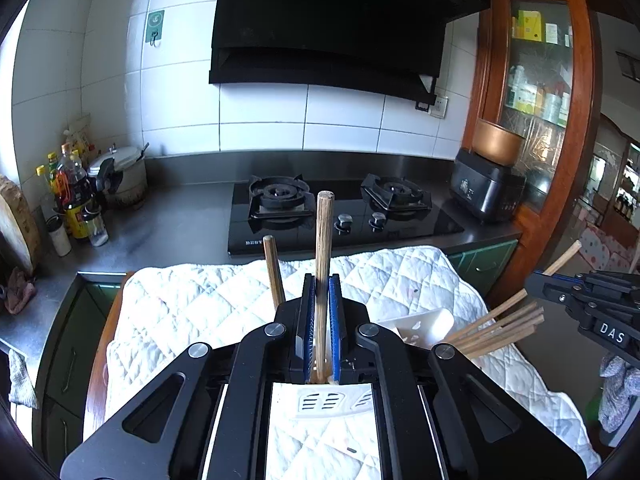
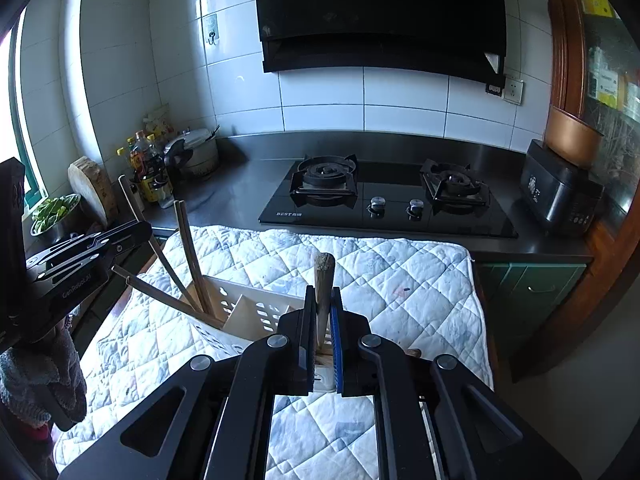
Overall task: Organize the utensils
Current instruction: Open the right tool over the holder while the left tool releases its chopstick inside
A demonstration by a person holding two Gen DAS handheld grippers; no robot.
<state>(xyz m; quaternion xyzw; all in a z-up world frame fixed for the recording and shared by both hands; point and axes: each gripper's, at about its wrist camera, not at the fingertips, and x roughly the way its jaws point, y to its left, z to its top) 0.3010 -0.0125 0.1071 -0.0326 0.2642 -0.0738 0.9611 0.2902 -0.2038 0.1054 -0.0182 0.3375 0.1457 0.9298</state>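
My left gripper (image 1: 319,280) is shut on an upright wooden chopstick (image 1: 323,264); a second chopstick (image 1: 273,276) stands just left of it. The white slotted utensil holder (image 1: 424,326) lies on the quilted cloth, with several chopsticks (image 1: 500,330) fanning out to the right. My right gripper (image 2: 322,292) is shut on another wooden chopstick (image 2: 323,280), above the holder (image 2: 256,312). In the right wrist view several chopsticks (image 2: 188,256) lean in the holder's left compartment, and the left gripper (image 2: 120,240) grips one of them. The right gripper also shows in the left wrist view (image 1: 536,280).
A white quilted cloth (image 2: 400,280) covers the table. Behind it is a steel counter with a black gas hob (image 2: 384,200), sauce bottles (image 1: 74,196), a pot (image 1: 124,176) and a black appliance (image 2: 560,196). A wooden cabinet (image 1: 536,80) stands at the right.
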